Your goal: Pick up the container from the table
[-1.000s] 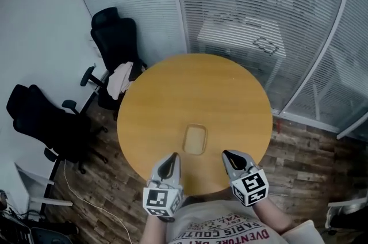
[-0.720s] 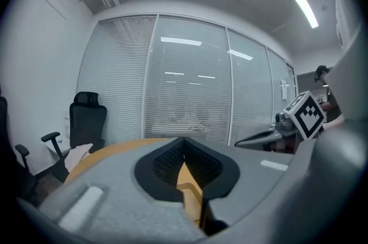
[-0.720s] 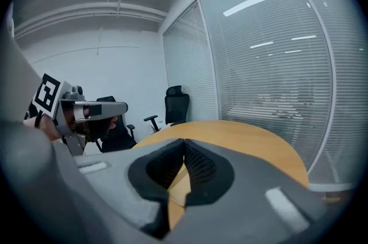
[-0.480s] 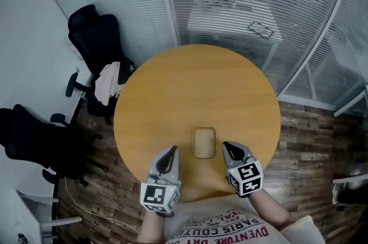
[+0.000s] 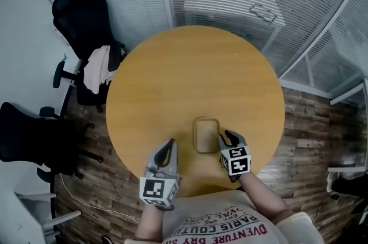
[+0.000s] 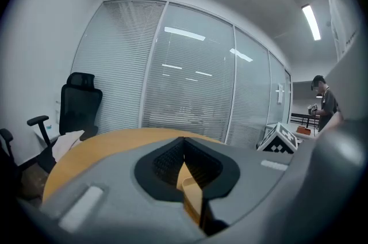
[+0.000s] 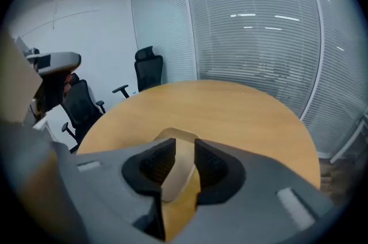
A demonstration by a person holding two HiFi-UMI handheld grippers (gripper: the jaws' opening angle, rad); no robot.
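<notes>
Tan, shallow, rounded-rectangle container lies flat on table.

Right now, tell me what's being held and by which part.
The right gripper appears closed on the container, jaws on either side of its right-hand wall; it rests on the table. The left gripper is shut, empty.

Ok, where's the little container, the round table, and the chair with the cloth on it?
container [image 5: 205, 134]: head view, on its inside floor.
table [image 5: 195, 70]: head view, on the bare wooden top.
chair [image 5: 80, 14]: head view, on the black backrest.
</notes>
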